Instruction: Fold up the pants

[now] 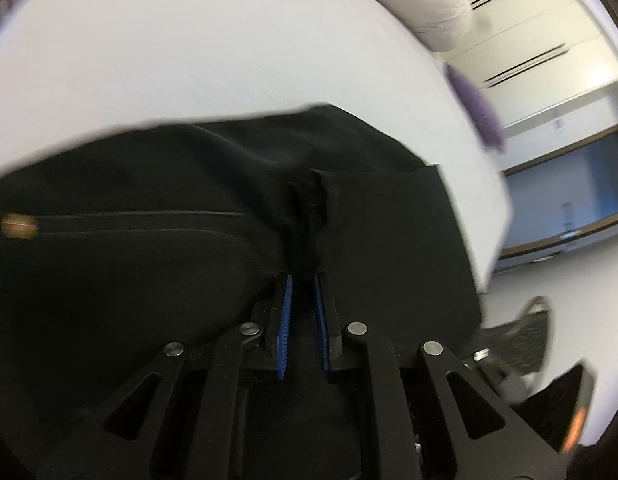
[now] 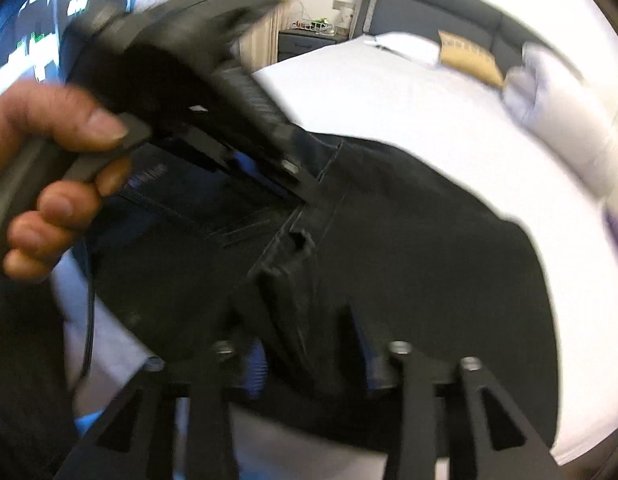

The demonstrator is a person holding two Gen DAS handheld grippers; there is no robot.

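The black pants (image 1: 189, 208) are lying bunched on the white bed (image 1: 189, 48) — folding is looking barely begun. The left tool (image 1: 303, 280) is pinching the fabric; the right tool (image 2: 309, 344) is standing open over the waistband, gripping nothing.

Left gripper (image 1: 303, 280): matte black linkage arms with triangular cut-outs, four round silver pivot screws, ribbed blue pads (image 1: 285, 320) lining both fingers.

Right gripper (image 2: 309, 354): same black linkage, silver screws, blue ribbed pads (image 2: 256, 368), blurred.

Hand (image 2: 49, 176), left of frame: bare, on a grey trigger handle (image 2: 21, 184); thin black cable (image 2: 89, 320) hanging below.
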